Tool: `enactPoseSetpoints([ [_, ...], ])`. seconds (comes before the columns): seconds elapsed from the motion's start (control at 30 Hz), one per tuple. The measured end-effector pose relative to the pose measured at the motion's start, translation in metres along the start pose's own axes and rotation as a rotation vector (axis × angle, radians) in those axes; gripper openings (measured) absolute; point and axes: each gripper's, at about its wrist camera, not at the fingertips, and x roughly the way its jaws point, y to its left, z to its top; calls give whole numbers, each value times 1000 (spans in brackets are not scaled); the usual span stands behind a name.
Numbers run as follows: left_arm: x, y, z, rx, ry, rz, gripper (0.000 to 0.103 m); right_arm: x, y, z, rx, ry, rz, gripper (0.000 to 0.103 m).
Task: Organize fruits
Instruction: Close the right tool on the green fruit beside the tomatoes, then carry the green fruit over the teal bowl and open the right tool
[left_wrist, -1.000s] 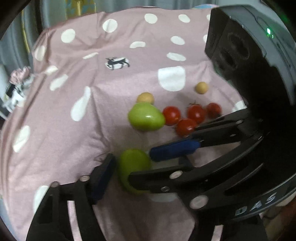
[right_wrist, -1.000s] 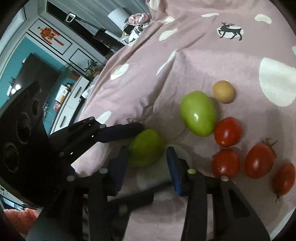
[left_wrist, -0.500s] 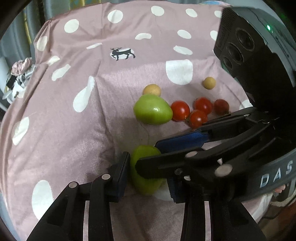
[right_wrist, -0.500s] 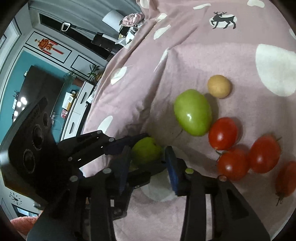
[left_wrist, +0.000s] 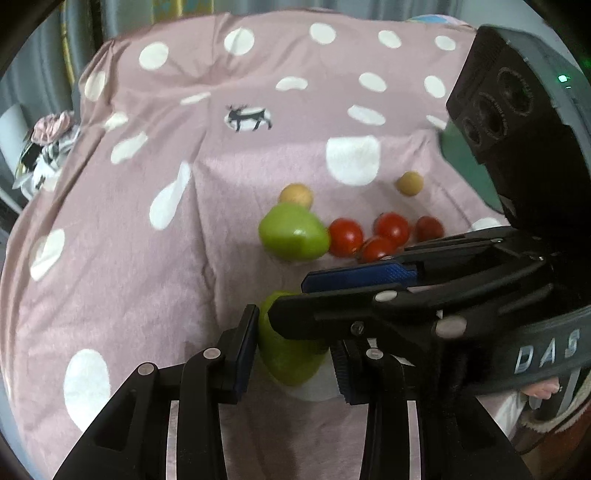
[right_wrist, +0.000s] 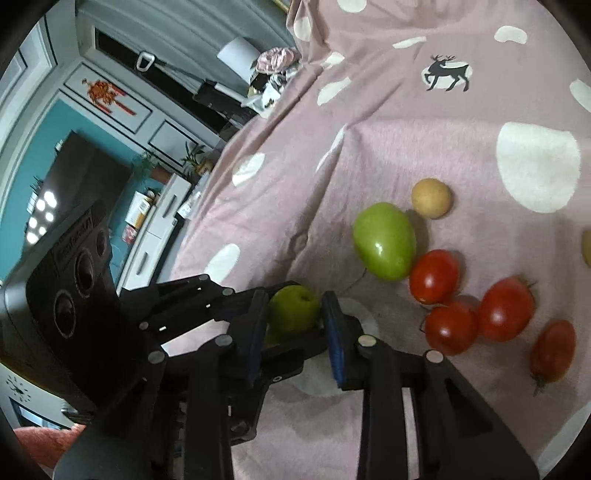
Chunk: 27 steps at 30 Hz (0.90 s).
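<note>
A small green apple (left_wrist: 286, 350) lies on the pink spotted cloth (left_wrist: 147, 258) between the fingers of both grippers. My left gripper (left_wrist: 291, 354) has its left pad against the apple and its right pad close to it. My right gripper (right_wrist: 295, 325) has both blue pads against the apple (right_wrist: 293, 308), and its fingers cross over the left gripper's. A larger green mango-like fruit (left_wrist: 293, 232) lies beyond, with several red tomatoes (left_wrist: 369, 236) to its right and two small tan round fruits (left_wrist: 295, 195) behind. The same fruit shows in the right wrist view: the green fruit (right_wrist: 384, 240), tomatoes (right_wrist: 469, 302).
The cloth drapes over a raised surface and falls away at the left. A pile of clothes (left_wrist: 48, 147) lies far left. In the right wrist view a TV and cabinets (right_wrist: 92, 184) stand beyond the cloth's edge.
Both grippers have closed in on the small green apple from wide open. The cameras have come nearer to it. The other fruit has not moved.
</note>
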Motion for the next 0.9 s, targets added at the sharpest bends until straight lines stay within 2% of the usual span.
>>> enactPoseSetpoints([
  [0.07, -1, -3, 0, 2, -10, 2, 37, -3, -6, 2, 38, 3, 15, 31],
  [0.2, 0, -14, -1, 38, -5, 57, 37, -3, -17, 0, 90, 40, 37, 39],
  [0.3, -7, -17, 3, 32, -25, 17, 37, -6, -13, -2, 67, 54, 32, 47],
  [0.33, -11, -19, 5, 37, -37, 24, 37, -8, -12, -3, 71, 46, 39, 46],
  [0.37, -15, -24, 7, 58, -53, 36, 37, -13, -12, -3, 78, 22, 48, 41],
  [0.53, -22, -43, 21, 77, -76, 7, 37, -45, -19, 1, 75, -47, 25, 38],
  [0.67, -26, -82, 49, 133, -116, -29, 37, -85, -31, 5, 98, -139, -34, 34],
  [0.9, -29, -185, 104, 315, -198, -122, 37, -215, -73, -4, 175, -387, -118, 33],
])
